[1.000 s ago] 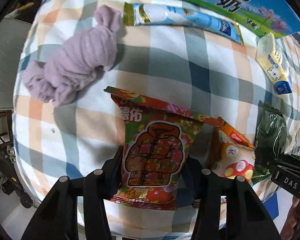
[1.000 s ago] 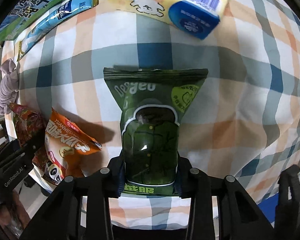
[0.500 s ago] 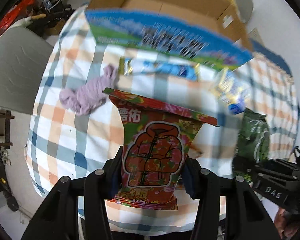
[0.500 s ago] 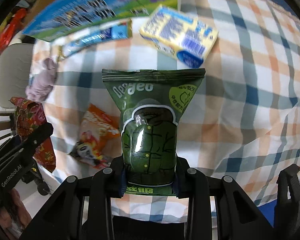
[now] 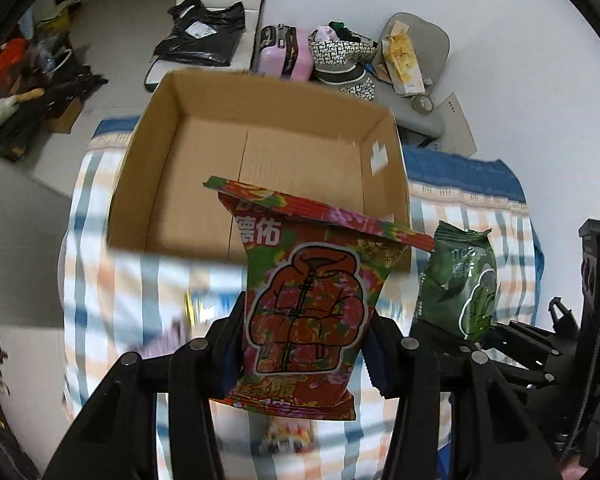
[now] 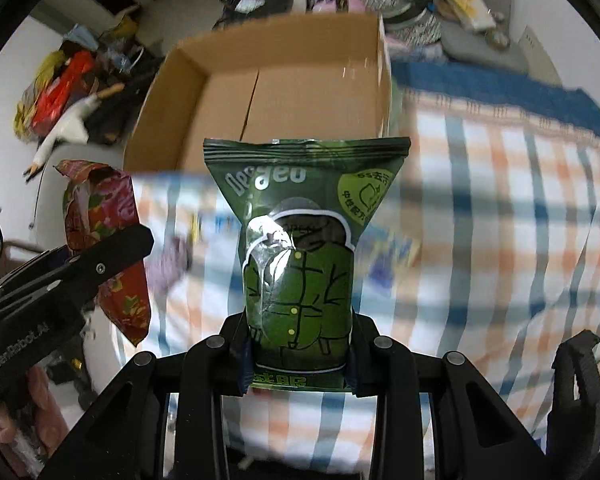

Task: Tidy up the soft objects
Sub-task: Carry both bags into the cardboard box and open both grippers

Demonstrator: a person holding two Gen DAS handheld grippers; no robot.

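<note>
Both packets now lifted off the cloth, red packet (image 5: 308, 308) clamped in left gripper (image 5: 304, 344), green packet (image 6: 300, 264) in right gripper (image 6: 298, 350).

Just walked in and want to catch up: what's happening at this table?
A person is tidying soft packs with two handheld grippers. The left gripper is shut on a red floral pack, the right gripper on a green pack. Both packs hang above the checked tablecloth, near an open cardboard box that looks empty.
</note>
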